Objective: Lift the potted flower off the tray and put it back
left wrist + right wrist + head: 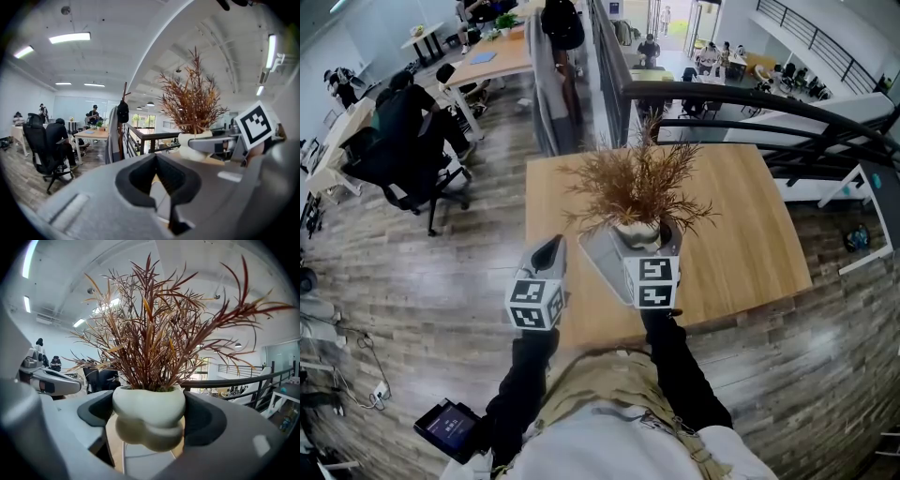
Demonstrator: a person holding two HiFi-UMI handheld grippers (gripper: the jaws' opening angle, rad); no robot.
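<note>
Wooden surface (741, 234) lies close below the person, and the grey tray (605, 262) rests on its near part. The left claw (157, 164) hovers beside the tray with its jaws pressed together on nothing, probably kept aside so it stays clear of the branches. The right claw (148, 425) pinches the potted flower (149, 401) by its white pot, one pad on each flank. This low grip below the dry reddish foliage keeps the plant upright and spares the stems. The pot appears to hang just above the tray, so the lift looks made and the setting down is yet to come. Beyond the surface runs a dark railing (750, 103), then desks with seated people (408, 112).
</note>
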